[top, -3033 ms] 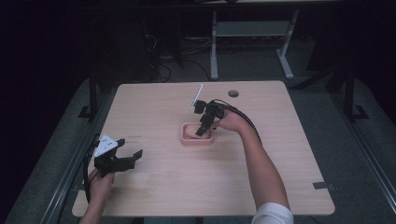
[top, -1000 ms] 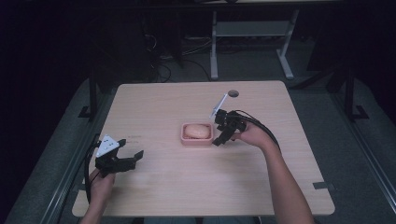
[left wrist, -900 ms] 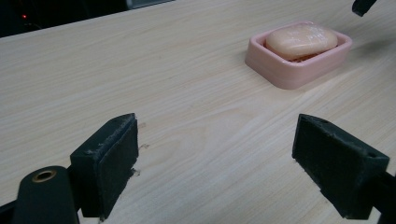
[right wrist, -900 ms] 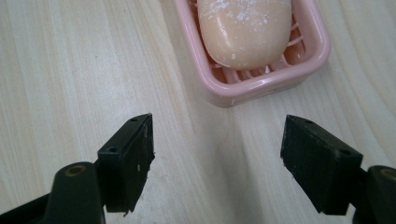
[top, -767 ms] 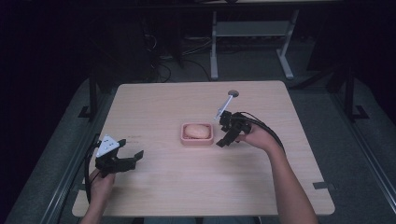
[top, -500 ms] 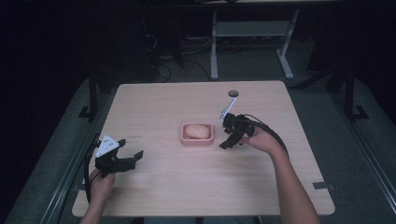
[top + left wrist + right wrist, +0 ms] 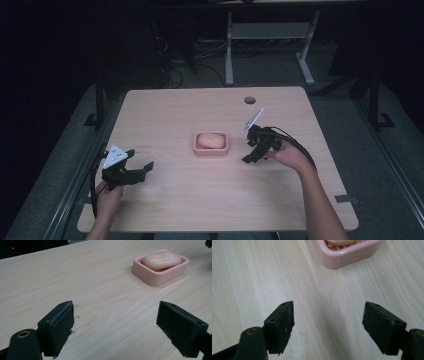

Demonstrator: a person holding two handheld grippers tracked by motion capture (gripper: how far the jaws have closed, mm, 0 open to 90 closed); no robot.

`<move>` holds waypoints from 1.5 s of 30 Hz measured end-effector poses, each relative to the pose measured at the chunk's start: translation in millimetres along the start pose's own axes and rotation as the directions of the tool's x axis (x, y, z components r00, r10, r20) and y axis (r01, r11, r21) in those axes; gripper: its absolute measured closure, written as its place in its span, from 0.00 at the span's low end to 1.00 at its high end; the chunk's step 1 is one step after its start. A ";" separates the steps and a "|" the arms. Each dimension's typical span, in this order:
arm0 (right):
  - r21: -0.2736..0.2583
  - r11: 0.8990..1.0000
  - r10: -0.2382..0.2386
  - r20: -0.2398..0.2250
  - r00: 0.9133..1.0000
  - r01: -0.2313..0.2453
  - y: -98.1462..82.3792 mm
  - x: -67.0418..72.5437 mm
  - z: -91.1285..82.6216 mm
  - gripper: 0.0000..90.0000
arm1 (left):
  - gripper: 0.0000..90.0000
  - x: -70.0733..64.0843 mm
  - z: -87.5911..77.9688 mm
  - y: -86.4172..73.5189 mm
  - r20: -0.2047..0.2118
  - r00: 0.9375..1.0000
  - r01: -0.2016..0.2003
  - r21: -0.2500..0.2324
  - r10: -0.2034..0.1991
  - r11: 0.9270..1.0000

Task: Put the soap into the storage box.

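A pink soap dish sits mid-table with a peach bar of soap lying in it. The left gripper view has the dish and soap at the upper right. In the right gripper view a corner of the dish lies at the top. My right gripper rests just right of the dish, jaws open and empty. Low at the table's front left, my left gripper is open and empty, pointing toward the dish.
The light wooden table has a round cable hole near its far edge. A desk frame and cables stand on the dark floor beyond. Bare wood lies between the grippers and along the front edge.
My right gripper has drawn back from over the soap dish to the right and down toward the table, its jaws empty. The soap stays in the dish. My left gripper has not moved.
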State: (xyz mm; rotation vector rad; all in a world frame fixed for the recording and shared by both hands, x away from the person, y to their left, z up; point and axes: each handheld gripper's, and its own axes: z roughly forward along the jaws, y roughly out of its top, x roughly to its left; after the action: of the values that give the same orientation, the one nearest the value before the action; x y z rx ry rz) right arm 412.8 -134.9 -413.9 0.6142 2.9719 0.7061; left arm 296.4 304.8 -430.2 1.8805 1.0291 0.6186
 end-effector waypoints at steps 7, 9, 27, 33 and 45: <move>0.003 1.000 0.007 0.004 1.000 -0.007 -9.8 2.6 -0.6 0.28 | 0.16 -0.9 -0.1 -0.1 0.000 1.000 0.002 -0.001 -0.002 1.000; -0.006 1.000 0.017 0.001 1.000 -0.017 -12.9 3.0 -0.7 0.28 | 0.16 -1.0 -0.1 -0.1 0.000 1.000 0.003 0.001 -0.003 1.000; -0.018 0.999 0.051 0.007 0.999 -0.051 -41.0 9.7 -2.1 0.28 | 0.16 -0.9 -0.4 -0.1 0.001 1.000 -0.014 0.013 0.014 1.000; -0.018 0.998 0.060 0.009 0.998 -0.060 -51.4 13.0 -3.2 0.28 | 0.16 -0.9 0.1 -0.3 0.002 1.000 -0.015 0.014 0.015 1.000; -0.056 0.995 0.088 0.030 0.996 -0.087 -73.7 23.4 -9.6 0.28 | 0.16 -1.7 1.4 -0.9 0.003 1.000 -0.019 0.022 0.019 1.000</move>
State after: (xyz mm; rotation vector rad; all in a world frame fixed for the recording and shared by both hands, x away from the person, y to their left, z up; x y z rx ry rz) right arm 362.9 -190.5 -436.0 0.7486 2.9009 0.7724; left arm 296.1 302.9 -431.7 1.9119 1.0209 0.6174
